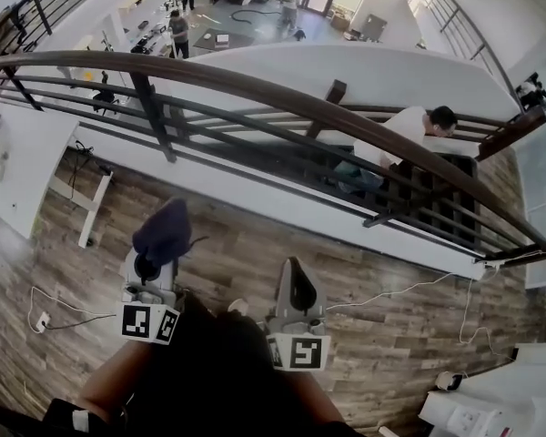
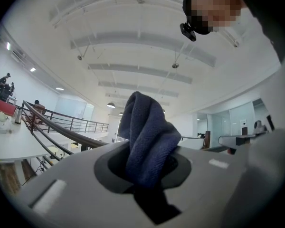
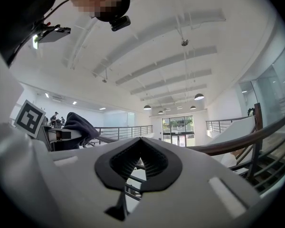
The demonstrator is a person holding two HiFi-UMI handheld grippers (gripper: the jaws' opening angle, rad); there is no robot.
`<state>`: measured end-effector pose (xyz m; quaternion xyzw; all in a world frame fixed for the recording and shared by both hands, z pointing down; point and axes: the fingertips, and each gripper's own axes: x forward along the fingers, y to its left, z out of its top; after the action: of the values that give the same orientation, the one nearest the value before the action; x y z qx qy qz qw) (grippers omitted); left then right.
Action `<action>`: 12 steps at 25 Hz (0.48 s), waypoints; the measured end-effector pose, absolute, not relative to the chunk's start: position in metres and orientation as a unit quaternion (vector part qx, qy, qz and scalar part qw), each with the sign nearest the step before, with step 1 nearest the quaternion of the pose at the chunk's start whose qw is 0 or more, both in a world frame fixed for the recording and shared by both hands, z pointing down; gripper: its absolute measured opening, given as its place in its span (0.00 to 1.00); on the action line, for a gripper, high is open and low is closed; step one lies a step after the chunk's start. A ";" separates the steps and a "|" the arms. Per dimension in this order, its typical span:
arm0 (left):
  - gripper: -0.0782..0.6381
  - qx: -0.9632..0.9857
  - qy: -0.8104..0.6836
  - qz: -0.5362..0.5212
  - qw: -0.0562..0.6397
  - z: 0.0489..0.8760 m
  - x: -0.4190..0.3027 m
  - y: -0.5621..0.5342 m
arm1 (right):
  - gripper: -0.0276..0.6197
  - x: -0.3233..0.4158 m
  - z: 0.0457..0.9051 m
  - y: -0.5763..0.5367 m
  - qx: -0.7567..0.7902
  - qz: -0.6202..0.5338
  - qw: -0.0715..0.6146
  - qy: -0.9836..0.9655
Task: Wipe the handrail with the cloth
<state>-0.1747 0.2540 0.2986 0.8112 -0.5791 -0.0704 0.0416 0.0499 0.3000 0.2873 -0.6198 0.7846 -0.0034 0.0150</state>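
A dark brown wooden handrail point(image 1: 282, 94) on black metal posts curves across the head view from upper left to far right, beyond both grippers. My left gripper point(image 1: 155, 260) is shut on a dark blue cloth point(image 1: 165, 228), which bunches up out of its jaws, well short of the rail. In the left gripper view the cloth point(image 2: 149, 137) fills the jaws of the gripper point(image 2: 147, 164), and the handrail point(image 2: 61, 129) runs off to the left. My right gripper point(image 1: 296, 286) is shut and empty beside it. The right gripper view shows its gripper point(image 3: 141, 161), the cloth point(image 3: 79, 125) at left and the rail point(image 3: 237, 142) at right.
I stand on a wood-plank floor point(image 1: 391, 326) on an upper level. Thin black bars point(image 1: 255, 121) run under the rail. A person in a white top point(image 1: 409, 130) is on the stairs beyond it. White cables point(image 1: 45, 317) and a white table leg point(image 1: 91, 209) lie at left.
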 end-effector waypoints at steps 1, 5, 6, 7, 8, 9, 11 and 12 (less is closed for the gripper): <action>0.21 0.811 -0.580 -0.070 0.041 0.299 -0.172 0.255 | 0.05 0.053 0.291 0.298 -0.621 -0.007 0.011 0.784; 0.21 0.809 -0.582 -0.070 0.039 0.301 -0.160 0.255 | 0.05 0.071 0.299 0.288 -0.624 -0.032 0.015 0.780; 0.21 0.809 -0.583 -0.069 0.037 0.301 -0.158 0.254 | 0.05 0.075 0.300 0.286 -0.624 -0.032 0.017 0.781; 0.21 0.809 -0.583 -0.068 0.036 0.300 -0.157 0.252 | 0.05 0.078 0.300 0.284 -0.623 -0.029 0.018 0.782; 0.21 0.808 -0.584 -0.068 0.035 0.300 -0.155 0.249 | 0.05 0.080 0.299 0.282 -0.622 -0.025 0.019 0.782; 0.21 0.808 -0.584 -0.070 0.034 0.299 -0.154 0.246 | 0.05 0.081 0.298 0.279 -0.622 -0.022 0.020 0.783; 0.21 0.808 -0.584 -0.074 0.033 0.299 -0.153 0.237 | 0.05 0.083 0.298 0.271 -0.622 -0.021 0.020 0.782; 0.21 0.808 -0.583 -0.076 0.032 0.300 -0.152 0.231 | 0.05 0.083 0.299 0.265 -0.624 -0.022 0.020 0.781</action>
<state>-0.1524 0.2306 0.2997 0.8082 -0.5831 -0.0756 0.0322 0.0830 0.2654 0.2986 -0.6236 0.7812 -0.0218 0.0203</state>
